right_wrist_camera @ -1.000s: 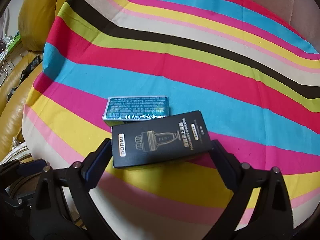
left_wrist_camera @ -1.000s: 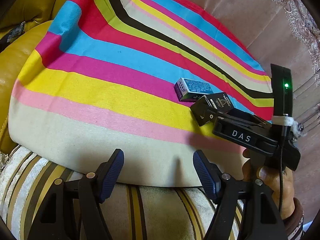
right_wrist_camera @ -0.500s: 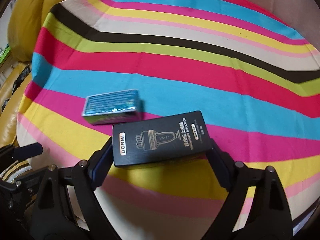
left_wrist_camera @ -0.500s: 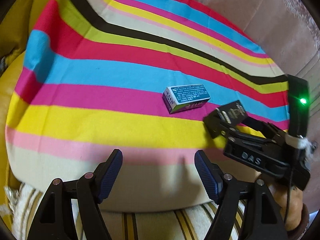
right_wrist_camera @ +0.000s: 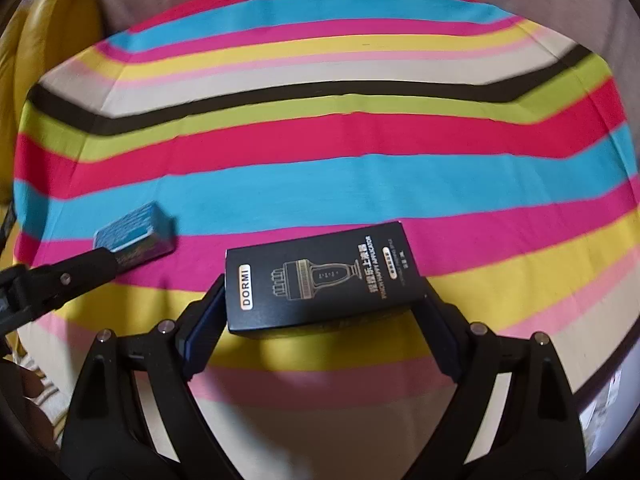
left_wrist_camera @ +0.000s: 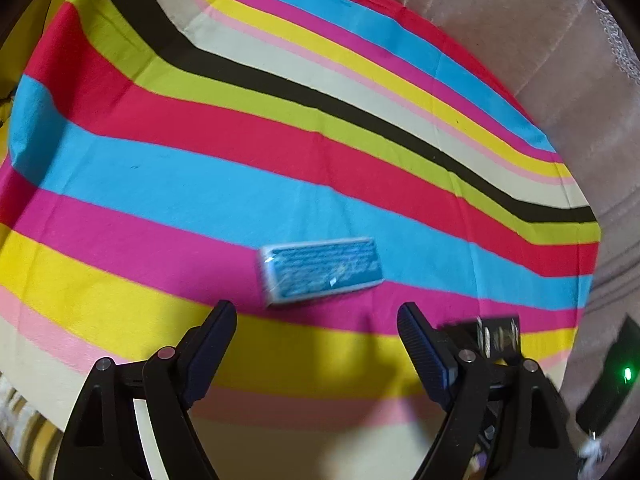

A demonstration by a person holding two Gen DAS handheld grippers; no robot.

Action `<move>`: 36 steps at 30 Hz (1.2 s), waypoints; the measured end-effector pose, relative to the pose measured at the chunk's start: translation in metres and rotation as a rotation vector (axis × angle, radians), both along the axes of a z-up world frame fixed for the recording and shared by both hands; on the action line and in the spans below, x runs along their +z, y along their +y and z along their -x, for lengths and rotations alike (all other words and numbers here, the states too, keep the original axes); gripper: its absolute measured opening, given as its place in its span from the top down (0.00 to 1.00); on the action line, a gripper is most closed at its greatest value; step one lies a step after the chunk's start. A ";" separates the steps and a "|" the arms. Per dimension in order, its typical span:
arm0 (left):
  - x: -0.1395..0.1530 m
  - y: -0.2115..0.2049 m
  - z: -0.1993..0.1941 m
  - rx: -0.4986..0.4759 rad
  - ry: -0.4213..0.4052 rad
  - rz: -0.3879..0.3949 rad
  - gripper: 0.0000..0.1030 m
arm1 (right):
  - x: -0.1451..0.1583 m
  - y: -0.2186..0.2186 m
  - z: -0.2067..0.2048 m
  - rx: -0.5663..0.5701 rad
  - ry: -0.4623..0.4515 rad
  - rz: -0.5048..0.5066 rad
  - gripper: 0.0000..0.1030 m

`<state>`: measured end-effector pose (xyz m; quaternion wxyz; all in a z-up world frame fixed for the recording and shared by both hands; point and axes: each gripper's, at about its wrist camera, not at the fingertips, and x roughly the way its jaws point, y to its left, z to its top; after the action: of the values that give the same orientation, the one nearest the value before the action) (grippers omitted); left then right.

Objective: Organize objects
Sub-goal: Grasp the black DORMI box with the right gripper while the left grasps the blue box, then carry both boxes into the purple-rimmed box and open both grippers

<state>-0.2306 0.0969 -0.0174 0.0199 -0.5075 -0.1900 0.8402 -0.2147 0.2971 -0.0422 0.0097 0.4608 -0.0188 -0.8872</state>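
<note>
The right hand-held gripper point(right_wrist_camera: 322, 312) clamps a black rectangular cardboard box printed "DORMI" point(right_wrist_camera: 320, 276) by its short ends, above the striped multicoloured cloth point(right_wrist_camera: 320, 144). The left hand-held gripper point(left_wrist_camera: 316, 344) stands wide and empty, just short of a small blue-printed rectangular carton point(left_wrist_camera: 320, 270) lying flat on the cloth's pink stripe. Yellow leather cushions point(right_wrist_camera: 36, 56) and a beige fabric backrest point(left_wrist_camera: 520, 32) border the cloth.

Matt woven striped cloth point(left_wrist_camera: 200, 184) lies under a glossy, film-wrapped blue box point(left_wrist_camera: 320, 270); beside that box, the black box point(right_wrist_camera: 320, 276) looks like matt card, clamped between ribbed rubbery pads point(right_wrist_camera: 204, 328)
</note>
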 end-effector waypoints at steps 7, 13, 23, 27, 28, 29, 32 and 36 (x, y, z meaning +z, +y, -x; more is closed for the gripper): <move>-0.008 0.022 0.020 0.086 -0.027 0.102 0.19 | 0.005 0.025 -0.004 -0.100 0.029 0.028 0.13; -0.012 0.035 0.023 0.060 -0.034 0.214 0.27 | 0.006 0.034 -0.011 -0.123 0.029 0.041 0.13; 0.008 0.042 -0.015 -0.024 0.050 0.261 0.27 | 0.012 0.035 -0.022 -0.132 0.034 0.022 0.14; 0.021 0.051 -0.034 -0.060 0.092 0.254 0.27 | 0.017 0.043 -0.037 -0.151 0.031 0.014 0.14; 0.020 0.057 -0.030 -0.069 0.101 0.250 0.27 | 0.018 0.044 -0.041 -0.154 0.032 0.011 0.14; 0.023 0.062 -0.033 -0.085 0.113 0.242 0.27 | 0.020 0.045 -0.045 -0.157 0.033 0.006 0.14; 0.031 0.071 -0.050 -0.117 0.135 0.222 0.27 | 0.025 0.049 -0.061 -0.165 0.036 -0.006 0.14; 0.034 0.088 -0.072 -0.166 0.147 0.188 0.27 | 0.031 0.060 -0.081 -0.190 0.039 -0.009 0.14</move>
<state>-0.1589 0.1853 0.0166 0.0556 -0.4585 -0.0658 0.8845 -0.1336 0.3566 -0.0112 -0.0762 0.4398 -0.0581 -0.8930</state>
